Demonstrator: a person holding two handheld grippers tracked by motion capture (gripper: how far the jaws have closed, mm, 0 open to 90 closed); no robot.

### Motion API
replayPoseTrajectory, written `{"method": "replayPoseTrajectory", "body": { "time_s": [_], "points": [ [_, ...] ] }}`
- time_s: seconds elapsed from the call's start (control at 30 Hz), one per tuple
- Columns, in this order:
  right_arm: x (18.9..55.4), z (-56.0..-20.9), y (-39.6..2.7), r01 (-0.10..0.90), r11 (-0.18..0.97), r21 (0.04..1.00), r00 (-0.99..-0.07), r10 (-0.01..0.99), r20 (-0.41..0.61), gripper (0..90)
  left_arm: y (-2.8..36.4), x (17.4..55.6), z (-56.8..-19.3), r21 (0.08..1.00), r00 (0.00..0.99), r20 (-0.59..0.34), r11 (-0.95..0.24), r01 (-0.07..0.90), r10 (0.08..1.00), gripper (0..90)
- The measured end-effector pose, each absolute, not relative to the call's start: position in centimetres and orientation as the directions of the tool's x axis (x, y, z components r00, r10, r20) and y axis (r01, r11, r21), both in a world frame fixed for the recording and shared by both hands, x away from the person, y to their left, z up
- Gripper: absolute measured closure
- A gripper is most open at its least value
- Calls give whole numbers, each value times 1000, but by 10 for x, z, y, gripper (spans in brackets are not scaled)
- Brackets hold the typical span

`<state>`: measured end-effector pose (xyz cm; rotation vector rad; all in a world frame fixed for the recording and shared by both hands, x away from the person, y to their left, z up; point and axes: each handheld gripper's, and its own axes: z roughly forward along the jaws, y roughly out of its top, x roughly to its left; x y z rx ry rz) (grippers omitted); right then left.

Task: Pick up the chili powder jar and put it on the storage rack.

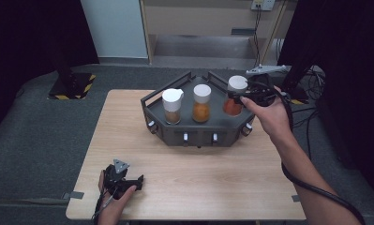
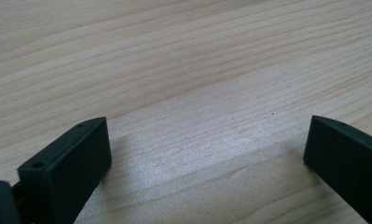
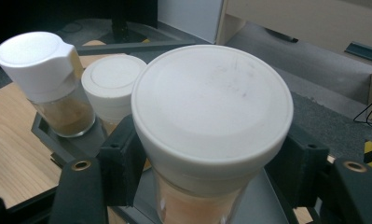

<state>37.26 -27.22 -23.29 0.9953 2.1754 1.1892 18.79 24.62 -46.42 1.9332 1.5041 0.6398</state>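
Right tool (image 1: 241,96) grips the red-spice jar (image 3: 207,140) under its white cap, at the rack's (image 1: 149,101) right end. Left tool (image 2: 207,154) rests wide open and empty on the bench (image 1: 198,178). A tilt might knock the neighbouring jar (image 1: 201,104).

A: We see a pale wood table (image 1: 189,178), its grain running side to side, standing on grey carpet (image 1: 34,140).

B: What lies directly on it?

A: We count a dark rack (image 1: 194,133) at about one o'clock from the table's middle, near the far edge. Three jars stand in the rack, not on the wood.

B: Anything else touching the wood?

A: At seven o'clock, near our edge, the left gripper (image 1: 124,180) rests on the top, jaws apart, bare wood between them.
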Motion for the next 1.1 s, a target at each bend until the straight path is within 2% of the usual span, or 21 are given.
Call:
{"method": "replayPoseTrajectory", "body": {
  "time_s": [1.1],
  "points": [
    [402, -272, -256, 438, 373, 818, -614, 789, -31, 343, 247, 188, -464, 709, 244, 12, -180, 681, 970, 0]
  ]
}}
